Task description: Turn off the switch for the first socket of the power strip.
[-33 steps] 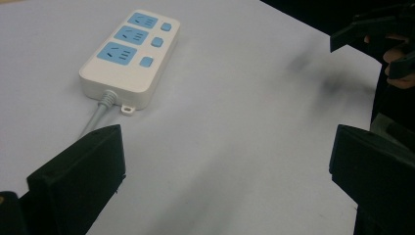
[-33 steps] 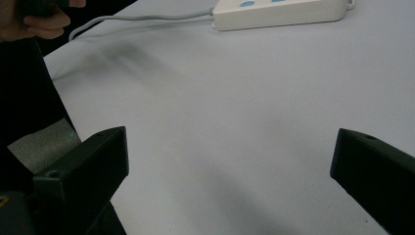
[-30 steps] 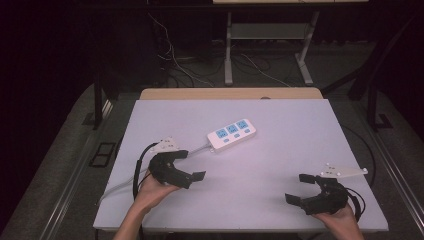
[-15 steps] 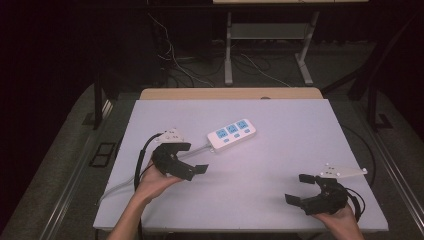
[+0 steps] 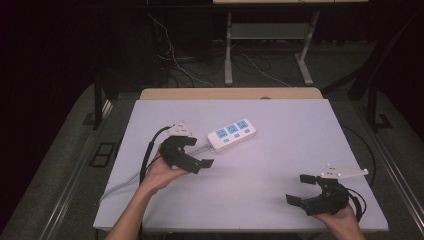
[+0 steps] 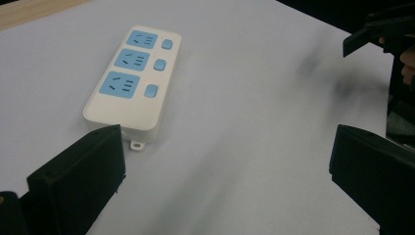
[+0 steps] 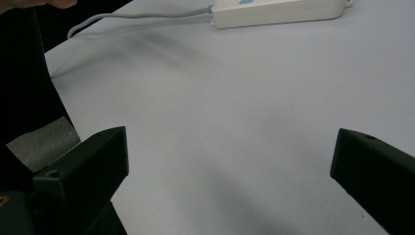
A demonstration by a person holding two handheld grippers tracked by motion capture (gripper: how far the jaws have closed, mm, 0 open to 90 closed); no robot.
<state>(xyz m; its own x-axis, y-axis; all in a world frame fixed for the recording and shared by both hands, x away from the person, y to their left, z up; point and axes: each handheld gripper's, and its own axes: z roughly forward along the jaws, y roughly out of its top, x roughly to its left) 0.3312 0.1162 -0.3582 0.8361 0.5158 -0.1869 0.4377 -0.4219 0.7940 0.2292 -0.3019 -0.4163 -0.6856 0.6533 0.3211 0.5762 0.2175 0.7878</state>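
Note:
A white power strip [image 5: 232, 133] with three blue sockets lies near the middle of the white table [image 5: 280, 150]. My left gripper [image 5: 197, 152] stands open just left of and nearer than the strip, with nothing between its jaws. In the left gripper view the power strip [image 6: 132, 83] lies ahead, its near end close to the left jaw, and my left gripper [image 6: 227, 152] is spread wide. My right gripper [image 5: 299, 189] rests open near the front right corner, well away from the strip. The right gripper view has the power strip [image 7: 279, 12] far ahead of my right gripper [image 7: 230, 152].
The strip's grey cable [image 5: 115, 187] runs left and off the table's front left side; the cable [image 7: 142, 17] is also in the right gripper view. A wooden strip [image 5: 230, 93] borders the far edge. Beyond it are table legs and floor cables [image 5: 175, 60].
My left gripper has moved forward and to the right, closer to the power strip. The right gripper has stayed where it was.

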